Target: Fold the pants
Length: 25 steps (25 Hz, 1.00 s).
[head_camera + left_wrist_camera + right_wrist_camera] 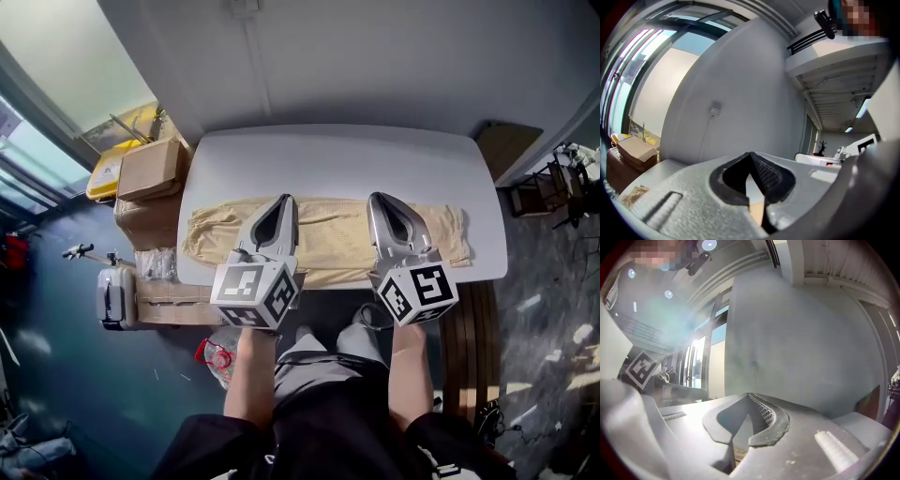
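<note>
**Both claws closed above flat pants: a poor pick-up is the main risk**

The beige pants [328,234] lie flat and lengthwise across the white table [337,155]. They sit in its near half, reaching almost from the left edge to the right edge, with their near side right along the near edge. The left gripper [284,202] and the right gripper [378,200] hover level over the cloth, side by side. Each has its jaw tips pressed together with nothing between them. In the left gripper view only a sliver of beige cloth shows below the closed tips.

What could go wrong, as I judge it:
- A claw that comes down closed would only push and rumple the fabric, so the jaws need to open first.
- A shallow pinch may lift just the top layer, so the layers part and the fold comes out crooked.
- The cloth sits at the near edge, so a pull toward the person could slide it off the table.
- If the two claws grip at unequal spots, the fold line will skew.

No brand, label or words can be read. The marker cubes [255,292] carry only black-and-white square patterns. The cardboard boxes [148,169] past the table's left edge show no legible print.
</note>
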Tool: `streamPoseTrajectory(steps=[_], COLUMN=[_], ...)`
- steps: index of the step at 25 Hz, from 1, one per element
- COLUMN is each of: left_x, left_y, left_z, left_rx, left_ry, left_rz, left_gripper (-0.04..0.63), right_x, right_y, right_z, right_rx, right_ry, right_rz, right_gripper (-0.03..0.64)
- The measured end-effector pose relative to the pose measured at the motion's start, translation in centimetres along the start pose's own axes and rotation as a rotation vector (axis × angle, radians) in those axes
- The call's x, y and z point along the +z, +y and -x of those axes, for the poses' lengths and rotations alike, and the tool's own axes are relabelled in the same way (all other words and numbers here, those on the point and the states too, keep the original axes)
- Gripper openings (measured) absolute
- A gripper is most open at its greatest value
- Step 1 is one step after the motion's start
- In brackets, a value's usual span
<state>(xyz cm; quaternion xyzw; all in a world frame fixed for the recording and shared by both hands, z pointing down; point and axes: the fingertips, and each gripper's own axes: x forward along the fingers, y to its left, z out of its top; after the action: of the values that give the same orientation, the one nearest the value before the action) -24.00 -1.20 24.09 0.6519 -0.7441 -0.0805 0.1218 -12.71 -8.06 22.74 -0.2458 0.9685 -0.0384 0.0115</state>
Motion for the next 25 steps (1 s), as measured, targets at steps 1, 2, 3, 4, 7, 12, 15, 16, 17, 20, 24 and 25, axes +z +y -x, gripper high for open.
streamPoseTrajectory(steps=[1, 2, 3, 4, 7, 12, 15, 16, 17, 20, 24, 25], left_x=[-0.2, -0.3, -0.5, -0.7, -2.2, -5.2, -6.9, -7.4, -7.9, -9.1, -11.0, -11.5], left_y=[-0.4, -0.9, -1.5, -2.3, -5.1, -11.2, -14.9, -15.9, -17.0, -19.8, -22.7, -23.3], left_z=[-0.6, -1.3, -2.0, -2.7, -5.0, -8.5, -10.4, -11.0, -11.5, -13.0, -14.8, -15.2], left_rx=[-0.009, -0.021, -0.036, -0.053, -0.118, -0.246, -0.313, -0.331, -0.346, -0.386, -0.418, -0.425], left_ry=[0.004, 0.008, 0.013, 0.020, 0.056, 0.115, 0.152, 0.163, 0.171, 0.190, 0.229, 0.241], left_rz=[0.003, 0.004, 0.003, 0.002, 0.006, 0.022, 0.024, 0.024, 0.024, 0.025, 0.026, 0.028], left_gripper=[0.003, 0.003, 0.003, 0.003, 0.003, 0.003, 0.003, 0.003, 0.003, 0.003, 0.003, 0.003], right_x=[0.0, 0.1, 0.1, 0.1, -0.6, -1.5, -1.7, -1.8, -1.8, -2.0, -2.9, -3.3], right_y=[-0.8, -1.6, -2.6, -3.5, -7.0, -13.3, -17.1, -18.1, -19.1, -21.8, -24.5, -25.1], right_z=[0.2, 0.4, 0.8, 1.3, 3.5, 9.0, 12.6, 13.6, 14.5, 17.1, 19.4, 19.8], right_rx=[-0.012, -0.026, -0.042, -0.063, -0.142, -0.306, -0.408, -0.435, -0.458, -0.512, -0.554, -0.560], right_ry=[0.000, -0.001, -0.002, -0.002, 0.013, 0.033, 0.041, 0.043, 0.044, 0.048, 0.070, 0.079], right_rz=[-0.001, -0.003, -0.005, -0.007, -0.015, -0.022, -0.030, -0.031, -0.031, -0.033, -0.048, -0.055], right_gripper=[0.006, 0.005, 0.006, 0.006, 0.006, 0.006, 0.006, 0.006, 0.006, 0.006, 0.006, 0.006])
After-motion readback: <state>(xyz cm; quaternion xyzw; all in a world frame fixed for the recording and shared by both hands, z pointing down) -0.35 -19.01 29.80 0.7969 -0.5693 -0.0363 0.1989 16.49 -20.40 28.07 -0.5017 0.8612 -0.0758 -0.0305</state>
